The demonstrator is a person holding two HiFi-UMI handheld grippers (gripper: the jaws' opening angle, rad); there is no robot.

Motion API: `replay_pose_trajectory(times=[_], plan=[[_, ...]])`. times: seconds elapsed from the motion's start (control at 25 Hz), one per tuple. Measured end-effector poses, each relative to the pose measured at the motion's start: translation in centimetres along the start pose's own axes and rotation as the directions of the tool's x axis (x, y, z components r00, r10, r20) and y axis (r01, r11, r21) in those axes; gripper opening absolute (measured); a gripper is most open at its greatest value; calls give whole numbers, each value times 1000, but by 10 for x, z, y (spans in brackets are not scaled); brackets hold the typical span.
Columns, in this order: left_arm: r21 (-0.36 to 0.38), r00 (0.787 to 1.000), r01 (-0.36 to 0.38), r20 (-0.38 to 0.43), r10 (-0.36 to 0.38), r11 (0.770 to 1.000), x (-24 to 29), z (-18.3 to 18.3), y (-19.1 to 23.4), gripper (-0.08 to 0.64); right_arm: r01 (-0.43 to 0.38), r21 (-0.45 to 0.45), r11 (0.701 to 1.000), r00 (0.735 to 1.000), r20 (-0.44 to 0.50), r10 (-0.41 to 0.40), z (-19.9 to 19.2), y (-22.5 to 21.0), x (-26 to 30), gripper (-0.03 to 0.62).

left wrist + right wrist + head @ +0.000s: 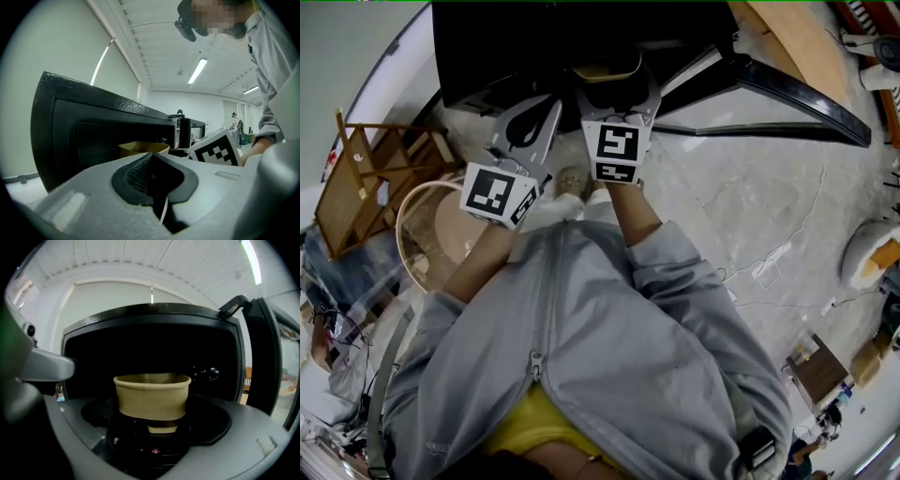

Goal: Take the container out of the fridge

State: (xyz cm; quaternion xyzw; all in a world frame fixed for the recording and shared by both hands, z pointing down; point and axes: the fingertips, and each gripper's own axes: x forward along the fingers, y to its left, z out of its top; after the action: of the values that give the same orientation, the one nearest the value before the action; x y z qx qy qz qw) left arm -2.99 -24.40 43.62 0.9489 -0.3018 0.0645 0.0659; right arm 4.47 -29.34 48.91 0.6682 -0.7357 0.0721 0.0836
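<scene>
A tan, bowl-shaped container (152,392) sits at the mouth of the black fridge (154,329). The fridge door (260,357) hangs open to the right. My right gripper (153,427) has a jaw on each side of the container, and the pads press its walls so the rim looks slightly squared. In the head view the container (605,67) shows between the jaws of the right gripper (614,82), just inside the fridge (506,47). My left gripper (551,101) hovers beside it to the left, jaws together and holding nothing. The left gripper view shows the container (143,148) beyond the left gripper (151,158).
The open door (787,94) sweeps across the marble floor to the right. A wooden rack (375,178) and a round wicker stool (431,225) stand at the left. Thin cables (769,272) trail over the floor, and a wooden tabletop (797,37) lies at the upper right.
</scene>
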Motion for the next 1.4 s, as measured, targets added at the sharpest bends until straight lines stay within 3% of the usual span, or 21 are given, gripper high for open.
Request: replay_pose_trajectory(times=[0.48,0.8,1.04,1.4], plan=[[5,994,95,49,-95,995,5,15,-29,5,54,-6,999,998,-33,-54,7,-7,-88,454],[26,978,190,80,-191,981,9,23,-57,5,147,-29,989,989,-30,-148,14,-17,-149,454],[32,962,255,95,-257,966,12,35,-79,5,233,-57,971,972,-1,-233,25,-27,-183,454],[70,956,273,92,-278,960,6,48,-102,5,336,-45,941,940,72,-333,53,-40,-222,454]])
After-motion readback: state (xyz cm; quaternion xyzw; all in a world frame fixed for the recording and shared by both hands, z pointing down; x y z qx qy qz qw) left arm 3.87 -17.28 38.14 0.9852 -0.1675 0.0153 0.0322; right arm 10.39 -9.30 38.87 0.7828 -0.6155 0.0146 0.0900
